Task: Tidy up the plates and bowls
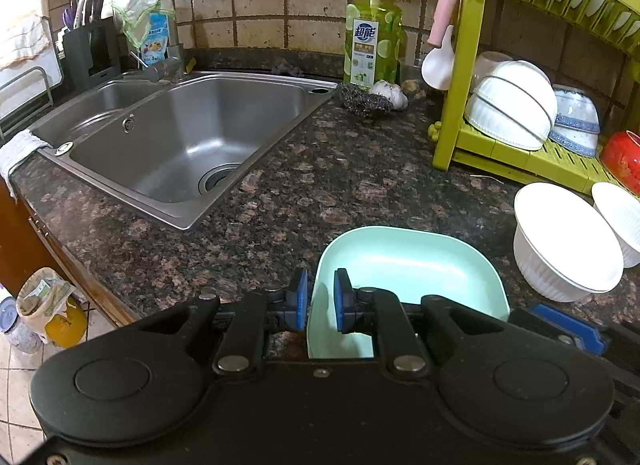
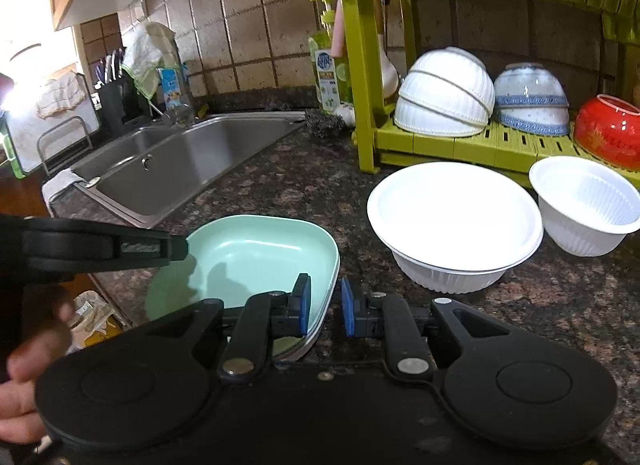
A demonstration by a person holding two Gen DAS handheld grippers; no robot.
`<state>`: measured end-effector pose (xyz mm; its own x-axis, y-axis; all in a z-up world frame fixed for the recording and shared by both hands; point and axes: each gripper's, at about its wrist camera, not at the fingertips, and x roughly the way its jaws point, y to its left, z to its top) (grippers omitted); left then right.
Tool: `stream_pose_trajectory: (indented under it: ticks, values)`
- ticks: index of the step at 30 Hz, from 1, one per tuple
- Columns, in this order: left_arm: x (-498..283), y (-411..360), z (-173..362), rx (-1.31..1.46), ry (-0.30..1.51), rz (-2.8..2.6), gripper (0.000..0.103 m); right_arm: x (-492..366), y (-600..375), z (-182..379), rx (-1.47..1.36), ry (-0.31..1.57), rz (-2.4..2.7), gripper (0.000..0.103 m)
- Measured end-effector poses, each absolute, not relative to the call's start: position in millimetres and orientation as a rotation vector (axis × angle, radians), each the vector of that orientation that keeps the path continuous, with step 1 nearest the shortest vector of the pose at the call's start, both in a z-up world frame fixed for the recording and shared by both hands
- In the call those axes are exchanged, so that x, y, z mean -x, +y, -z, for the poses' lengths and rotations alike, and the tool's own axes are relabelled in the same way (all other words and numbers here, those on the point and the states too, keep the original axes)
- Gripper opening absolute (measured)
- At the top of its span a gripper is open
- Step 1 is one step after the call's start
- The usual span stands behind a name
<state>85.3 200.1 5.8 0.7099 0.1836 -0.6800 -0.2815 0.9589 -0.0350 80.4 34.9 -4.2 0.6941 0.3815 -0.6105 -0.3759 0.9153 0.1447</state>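
two white bowls (image 2: 452, 225) beside one mint plate (image 2: 256, 253), counter (image 2: 280, 181)

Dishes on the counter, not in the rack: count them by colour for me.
White: 2, the large bowl and the small bowl
Mint green: 1, the dish
Total: 3

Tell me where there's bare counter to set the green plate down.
Free: the granite between the sink and the green rack, ahead of the green plate. Crowded: right side, where two white bowls sit before the rack, whose lower shelf is full.
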Motion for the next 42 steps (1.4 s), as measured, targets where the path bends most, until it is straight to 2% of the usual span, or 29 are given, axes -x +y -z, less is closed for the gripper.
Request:
stream_pose_trajectory:
  ticks: [19, 21, 23, 33, 42]
  values:
    - [-84, 140, -13, 0.027, 0.723, -0.215, 0.02, -37, -74, -34, -0.039, 0.589, -0.326, 0.019]
    - [-87, 132, -19, 0.036, 0.718, -0.196, 0.021, -42, -84, -35, -0.041, 0.595, -0.3, 0.019]
    - [-92, 123, -27, 0.048, 0.714, -0.169, 0.028, -48, -93, -37, -0.055, 0.609, -0.276, 0.02]
    - [-136, 90, -64, 0.103, 0.727, -0.117, 0.028, -95, -114, -53, -0.228, 0.717, -0.218, 0.025]
    - [-177, 95, -47, 0.123, 0.804, -0.097, 0.028, -141, -100, -42, -0.338, 0.811, -0.213, 0.025]
